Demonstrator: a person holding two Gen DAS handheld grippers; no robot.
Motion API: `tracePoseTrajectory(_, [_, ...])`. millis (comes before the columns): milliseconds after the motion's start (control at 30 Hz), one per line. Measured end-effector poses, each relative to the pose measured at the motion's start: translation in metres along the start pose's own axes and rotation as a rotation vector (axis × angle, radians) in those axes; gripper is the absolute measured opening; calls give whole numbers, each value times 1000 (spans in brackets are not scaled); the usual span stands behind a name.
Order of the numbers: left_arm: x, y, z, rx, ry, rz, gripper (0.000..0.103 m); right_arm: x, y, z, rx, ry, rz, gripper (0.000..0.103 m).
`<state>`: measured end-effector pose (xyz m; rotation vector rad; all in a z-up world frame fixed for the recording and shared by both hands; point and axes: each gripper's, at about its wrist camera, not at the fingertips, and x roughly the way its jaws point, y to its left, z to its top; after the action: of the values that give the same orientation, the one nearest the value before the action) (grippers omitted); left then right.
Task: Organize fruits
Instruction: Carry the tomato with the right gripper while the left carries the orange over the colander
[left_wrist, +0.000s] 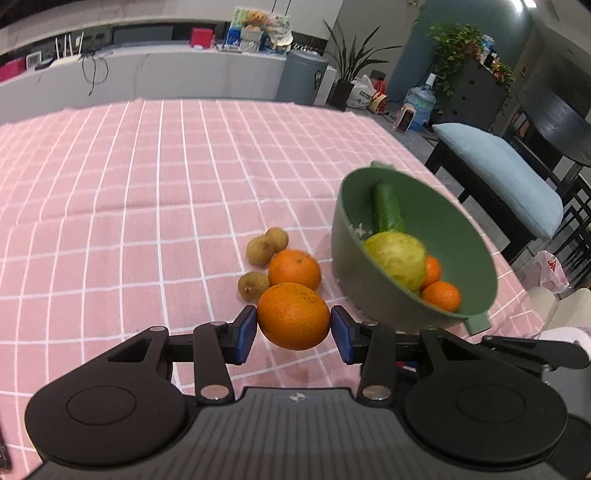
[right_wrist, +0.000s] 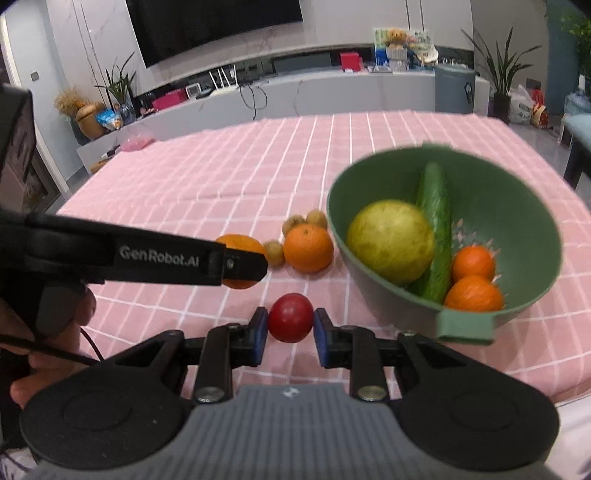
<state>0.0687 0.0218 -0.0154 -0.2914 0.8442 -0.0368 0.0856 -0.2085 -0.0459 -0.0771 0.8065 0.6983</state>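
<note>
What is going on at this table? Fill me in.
A person is sorting fruit into a green bowl, with a handheld tool in each hand. The left tool is shut on a large orange, and the right tool is shut on a small red fruit. The bowl already holds a cucumber, a yellow-green fruit and two small oranges. One orange and three small brown fruits still sit on the pink checked cloth.
</note>
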Motion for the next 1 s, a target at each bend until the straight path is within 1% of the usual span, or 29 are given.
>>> tracePoseTrajectory(133, [-10, -12, 12, 14, -15, -12, 49, -25, -2, 10, -11, -46, -12, 23])
tracePoseTrajectory(233, [-15, -24, 20, 38, -21, -41, 49, -39, -11, 19, -9, -69, -41, 23])
tracePoseTrajectory(433, [-10, -50, 35, 83, -8, -115, 49, -52, -48, 35, -7, -65, -120, 23])
tracePoseTrajectory(633, [13, -74, 47, 126, 56, -161, 49, -47, -81, 48, -75, 13, -175, 23])
tracePoseTrajectory(767, [27, -88, 53, 144, 78, -189, 49, -40, -100, 53, -98, 56, -185, 23])
tracePoseTrajectory(867, [35, -101, 57, 180, 85, -192, 49, -31, -107, 56, -138, 92, -179, 23])
tracePoseTrajectory(1000, [51, -118, 67, 230, 108, -182, 49, -20, -109, 61, -230, 140, -169, 23])
